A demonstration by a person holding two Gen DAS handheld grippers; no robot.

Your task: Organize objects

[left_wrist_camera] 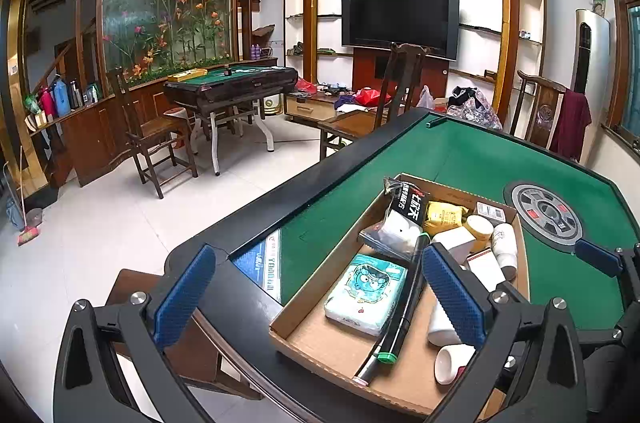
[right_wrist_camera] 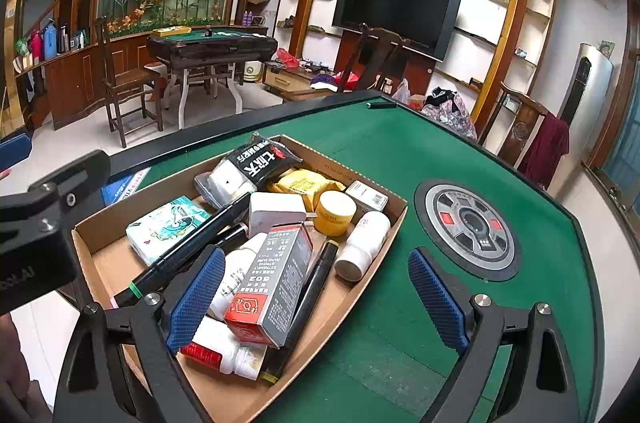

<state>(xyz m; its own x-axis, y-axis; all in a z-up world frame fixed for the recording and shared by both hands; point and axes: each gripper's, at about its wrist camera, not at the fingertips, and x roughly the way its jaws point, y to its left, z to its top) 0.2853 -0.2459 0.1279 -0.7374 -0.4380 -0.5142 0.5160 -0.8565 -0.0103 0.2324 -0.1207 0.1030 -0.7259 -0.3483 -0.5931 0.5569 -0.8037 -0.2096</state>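
A shallow cardboard box point(left_wrist_camera: 320, 347) point(right_wrist_camera: 100, 263) sits on the green mahjong table point(left_wrist_camera: 500, 159) point(right_wrist_camera: 400, 151). It holds a teal tissue pack point(left_wrist_camera: 366, 293) point(right_wrist_camera: 162, 227), a black marker with a green band point(left_wrist_camera: 400, 315) point(right_wrist_camera: 188, 251), a red and grey carton point(right_wrist_camera: 272, 287), white bottles point(left_wrist_camera: 504, 243) point(right_wrist_camera: 362, 243), a yellow jar point(left_wrist_camera: 480, 227) point(right_wrist_camera: 335, 211), a yellow packet point(right_wrist_camera: 304, 185) and a black-labelled bag point(left_wrist_camera: 400, 215) point(right_wrist_camera: 256, 163). My left gripper point(left_wrist_camera: 320, 303) is open above the box's near left end. My right gripper point(right_wrist_camera: 316, 303) is open above its near right end, holding nothing.
The table's round centre console point(left_wrist_camera: 546, 215) point(right_wrist_camera: 468, 227) lies right of the box. A blue booklet point(left_wrist_camera: 260, 263) lies under the table edge strip. A green lighter point(right_wrist_camera: 380, 105) lies at the far edge. Wooden chairs point(left_wrist_camera: 400, 83), a second table point(left_wrist_camera: 228, 83) and a TV point(left_wrist_camera: 400, 19) stand beyond.
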